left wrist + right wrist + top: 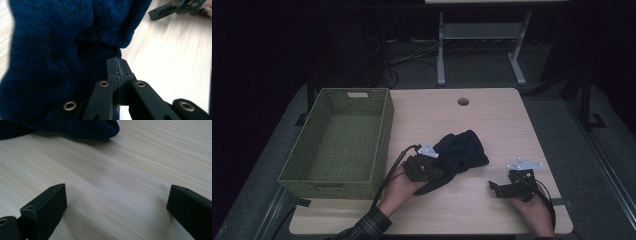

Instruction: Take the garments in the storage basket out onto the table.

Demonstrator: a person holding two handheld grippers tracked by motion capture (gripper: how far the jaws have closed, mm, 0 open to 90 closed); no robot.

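A dark blue fleecy cloth [462, 150] lies crumpled in the middle of the wooden table [497, 120]. My left gripper [436, 172] rests at the cloth's near left end. In the left gripper view its jaws [117, 63] are pressed together with blue fibres caught in the seam between them, and the cloth [50, 50] bulks up right behind. My right gripper [495, 188] sits low over bare wood to the right of the cloth. Its jaws [116, 195] stand wide apart with nothing between them. The cloth's edge [95, 128] lies ahead of it.
A green woven basket [384, 125] with nothing in it stands on the table's left side. A round cable hole [463, 101] sits near the far edge. Beyond the table stands a white desk frame [441, 45] on a dark floor. The right gripper [172, 8] appears far off in the left gripper view.
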